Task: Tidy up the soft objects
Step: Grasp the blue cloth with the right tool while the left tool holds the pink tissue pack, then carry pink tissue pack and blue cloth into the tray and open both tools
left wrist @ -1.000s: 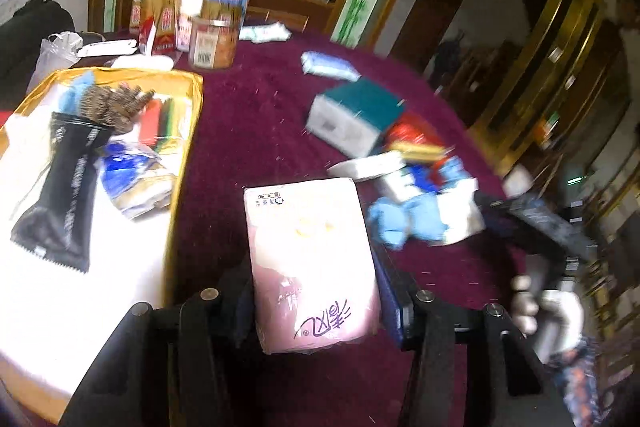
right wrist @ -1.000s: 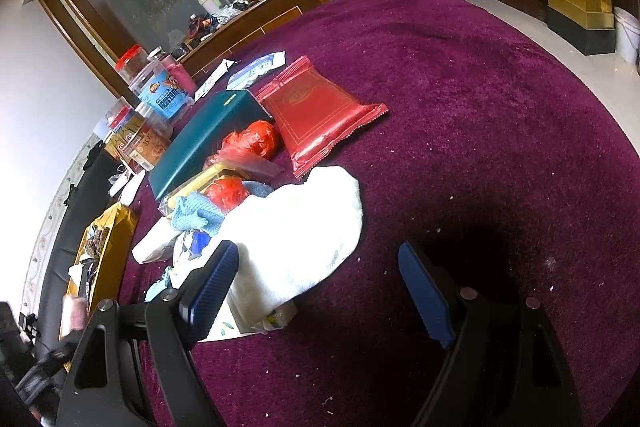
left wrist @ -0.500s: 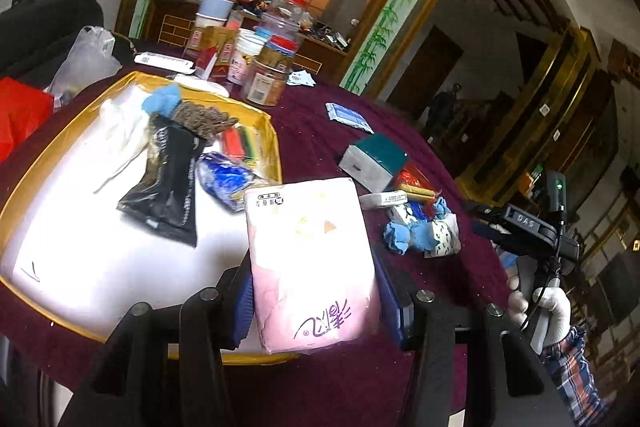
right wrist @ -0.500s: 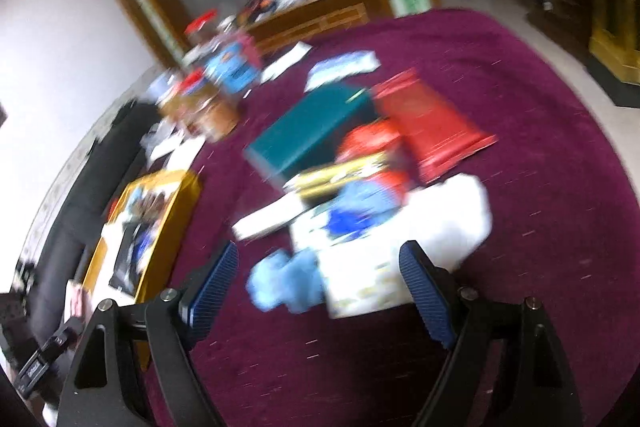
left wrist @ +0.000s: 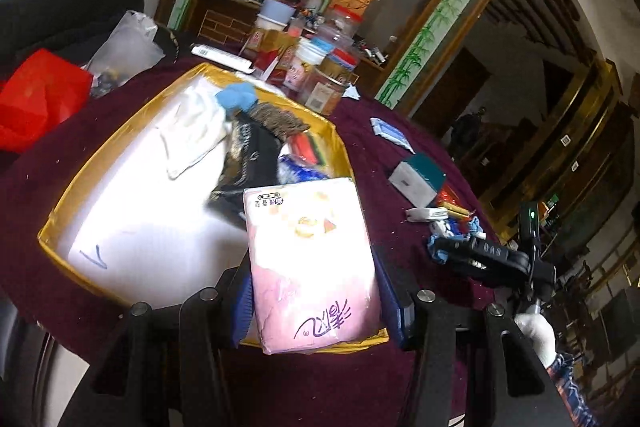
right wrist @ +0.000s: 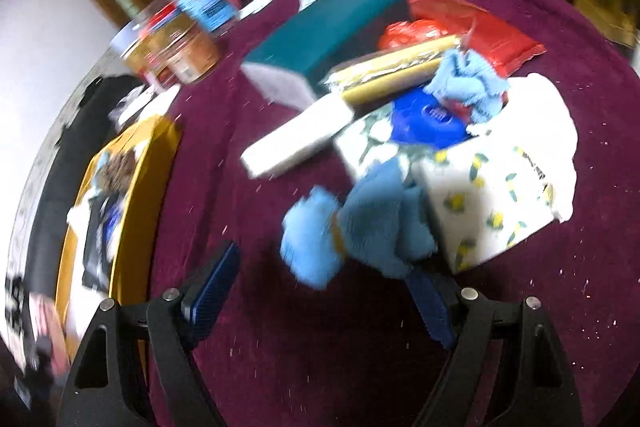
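Observation:
My left gripper (left wrist: 316,303) is shut on a pink tissue pack (left wrist: 308,259), held over the near right corner of the gold-rimmed tray (left wrist: 120,131). In the tray lie a white cloth (left wrist: 192,131), a blue cloth (left wrist: 238,97), a black pouch (left wrist: 252,163) and other soft items. My right gripper (right wrist: 320,295) stands open above the purple tablecloth (right wrist: 320,367), just in front of a fluffy blue cloth (right wrist: 360,227). Nothing is between its fingers. Beside that cloth sits a white lemon-print tissue pack (right wrist: 492,207). The right gripper (left wrist: 480,255) also shows in the left wrist view, with a white-gloved hand (left wrist: 536,331).
A pile behind the blue cloth holds a teal box (right wrist: 332,35), a red packet (right wrist: 480,31), a gold bar (right wrist: 392,75), a white pack (right wrist: 296,143) and a white towel (right wrist: 548,123). Jars (right wrist: 188,39) stand at the back. A red bag (left wrist: 36,103) lies left of the tray.
My left gripper carried the pink tissue pack leftwards from the cloth to above the tray. My right gripper swung left from the white towel to the fluffy blue cloth.

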